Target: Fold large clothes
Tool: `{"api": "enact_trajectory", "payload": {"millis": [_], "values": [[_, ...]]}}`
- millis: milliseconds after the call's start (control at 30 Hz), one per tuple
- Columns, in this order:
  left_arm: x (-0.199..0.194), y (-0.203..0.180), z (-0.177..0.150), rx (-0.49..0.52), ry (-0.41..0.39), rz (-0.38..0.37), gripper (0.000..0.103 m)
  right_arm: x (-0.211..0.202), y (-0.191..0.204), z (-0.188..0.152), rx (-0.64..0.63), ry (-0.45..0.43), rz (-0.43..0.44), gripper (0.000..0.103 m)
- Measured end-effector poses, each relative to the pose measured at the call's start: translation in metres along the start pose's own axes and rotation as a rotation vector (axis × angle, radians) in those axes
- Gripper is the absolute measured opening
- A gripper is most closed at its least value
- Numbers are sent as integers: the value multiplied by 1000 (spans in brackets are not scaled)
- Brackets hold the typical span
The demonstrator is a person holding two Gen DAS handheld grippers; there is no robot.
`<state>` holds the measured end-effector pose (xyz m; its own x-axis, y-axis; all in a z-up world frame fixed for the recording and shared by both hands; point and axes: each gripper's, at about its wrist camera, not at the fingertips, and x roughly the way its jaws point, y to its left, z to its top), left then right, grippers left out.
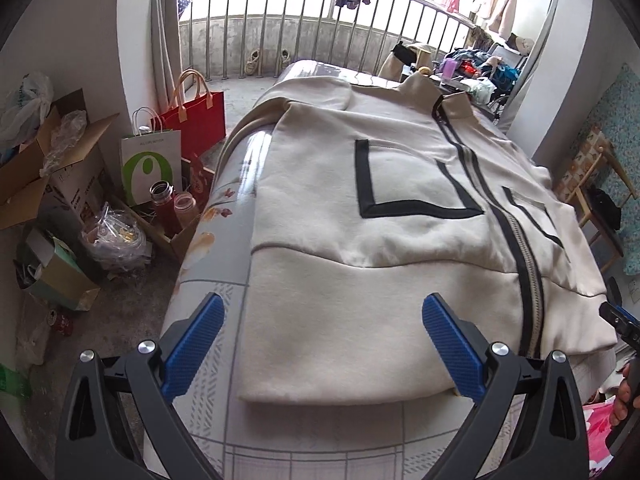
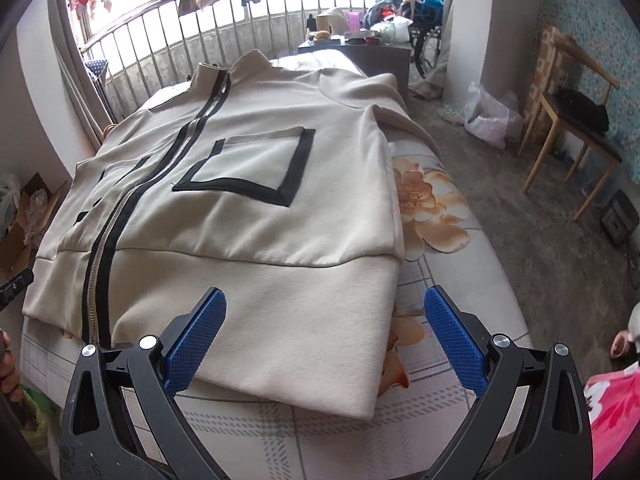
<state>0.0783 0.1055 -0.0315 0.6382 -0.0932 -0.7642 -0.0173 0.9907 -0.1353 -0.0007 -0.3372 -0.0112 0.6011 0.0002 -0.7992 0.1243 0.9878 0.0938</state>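
- A cream zip-up jacket (image 1: 360, 216) is lying flat, front side up, on a floral-covered table (image 2: 436, 208), its collar pointing toward the balcony railing (image 1: 320, 20) and its hem lying nearest both cameras.
- The left gripper (image 1: 323, 354) is hovering just above the jacket's hem on its left half, jaws standing wide apart and gripping nothing.
- The right gripper (image 2: 326, 342) is hanging over the jacket's right hem corner, jaws likewise spread and empty.
- Only the left wrist view is showing what is sitting on the floor left of the jacket: a red tote bag (image 1: 200, 114), a white paper bag (image 1: 150, 164), bottles (image 1: 174, 208) in a cardboard box and more open cartons.
- Only the right wrist view is showing a wooden chair (image 2: 576, 128) and a white plastic bag (image 2: 490, 120) on the floor right of the jacket.
- Both views are showing clothes hanging above the railing beyond the jacket's collar, and a cluttered dark cabinet (image 2: 360, 54) just past the collar.
- Nothing is lying between either gripper and the jacket's hem.
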Motion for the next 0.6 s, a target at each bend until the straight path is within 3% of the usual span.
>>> {"api": "enact_trajectory", "payload": {"millis": [67, 167, 433, 600], "values": [[9, 6, 2, -11, 14, 16, 97, 7, -8, 0, 20, 27, 26, 93], [17, 12, 3, -23, 26, 38, 93, 15, -11, -2, 22, 58, 46, 83], [24, 9, 6, 25, 23, 117, 52, 25, -10, 2, 12, 54, 48, 60], [22, 2, 2, 51, 51, 118, 40, 18, -8, -6, -12, 63, 65, 50]]}}
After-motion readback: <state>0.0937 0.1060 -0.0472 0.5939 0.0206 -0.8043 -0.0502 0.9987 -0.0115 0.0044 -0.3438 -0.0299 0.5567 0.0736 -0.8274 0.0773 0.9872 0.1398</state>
